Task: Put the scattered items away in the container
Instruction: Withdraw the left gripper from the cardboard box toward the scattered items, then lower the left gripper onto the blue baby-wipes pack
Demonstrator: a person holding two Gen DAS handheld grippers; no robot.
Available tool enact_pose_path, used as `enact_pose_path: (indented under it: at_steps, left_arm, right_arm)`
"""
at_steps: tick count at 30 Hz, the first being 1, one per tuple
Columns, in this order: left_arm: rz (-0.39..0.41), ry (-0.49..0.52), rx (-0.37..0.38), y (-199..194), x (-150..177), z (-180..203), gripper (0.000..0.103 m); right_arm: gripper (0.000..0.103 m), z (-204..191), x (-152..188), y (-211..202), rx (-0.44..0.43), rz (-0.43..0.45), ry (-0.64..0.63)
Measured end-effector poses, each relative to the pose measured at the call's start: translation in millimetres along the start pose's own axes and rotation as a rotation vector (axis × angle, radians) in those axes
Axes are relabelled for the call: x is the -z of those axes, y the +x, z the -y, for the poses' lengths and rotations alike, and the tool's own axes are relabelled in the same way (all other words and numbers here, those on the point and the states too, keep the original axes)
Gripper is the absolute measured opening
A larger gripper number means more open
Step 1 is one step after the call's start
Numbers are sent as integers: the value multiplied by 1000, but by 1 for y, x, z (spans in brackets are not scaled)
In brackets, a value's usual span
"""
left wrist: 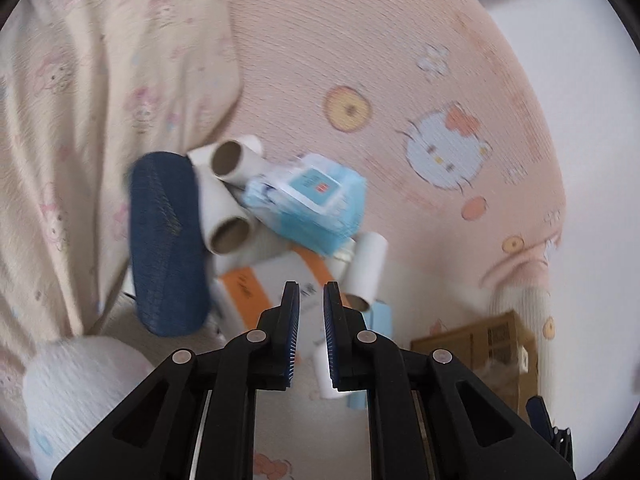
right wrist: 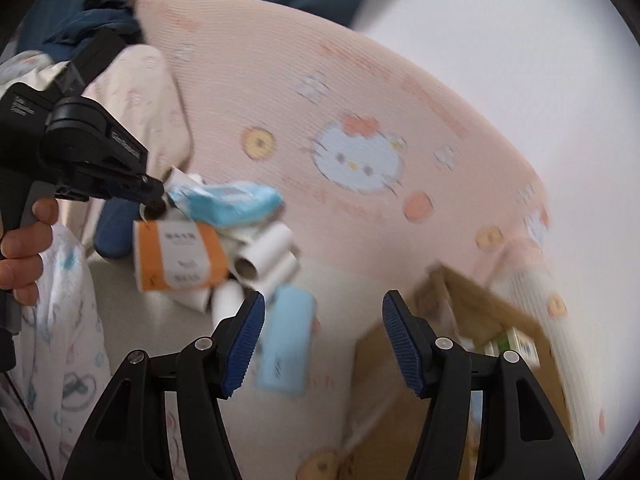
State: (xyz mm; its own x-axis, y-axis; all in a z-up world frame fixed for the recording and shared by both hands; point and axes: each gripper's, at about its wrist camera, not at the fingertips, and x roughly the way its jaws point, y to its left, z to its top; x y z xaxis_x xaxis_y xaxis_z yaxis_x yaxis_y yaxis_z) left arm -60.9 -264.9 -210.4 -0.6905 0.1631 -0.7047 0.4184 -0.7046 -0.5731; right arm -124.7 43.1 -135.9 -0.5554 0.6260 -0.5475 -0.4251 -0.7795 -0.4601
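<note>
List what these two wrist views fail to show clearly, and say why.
- Cardboard box contents: right wrist view, hidden by the right gripper and blur.
- Print on the orange-and-white box: both views, blurred.
- Whether the left gripper holds anything: its own view shows a narrow gap; right wrist view hides the tips among the pile.

Pink cartoon-print bedsheet point(left wrist: 400, 80), white wall point(right wrist: 520, 60)
</note>
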Motion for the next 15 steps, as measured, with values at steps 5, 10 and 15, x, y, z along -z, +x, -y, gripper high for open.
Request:
enact_pose_path:
  at_steps: [5,10,15]
  left_arm:
    - [7,-31,45,13,-12,-25,20]
    - [38,-26,128,33,-15,-42,33]
    - [76,-82,212,42,-35,-48,52]
  right_arm:
    - [59,-25,-20,28,-73,7,-25]
    - [59,-38,-33,61,-88,-47,-13]
    - [59,-38,-38,95,-127,-113,15]
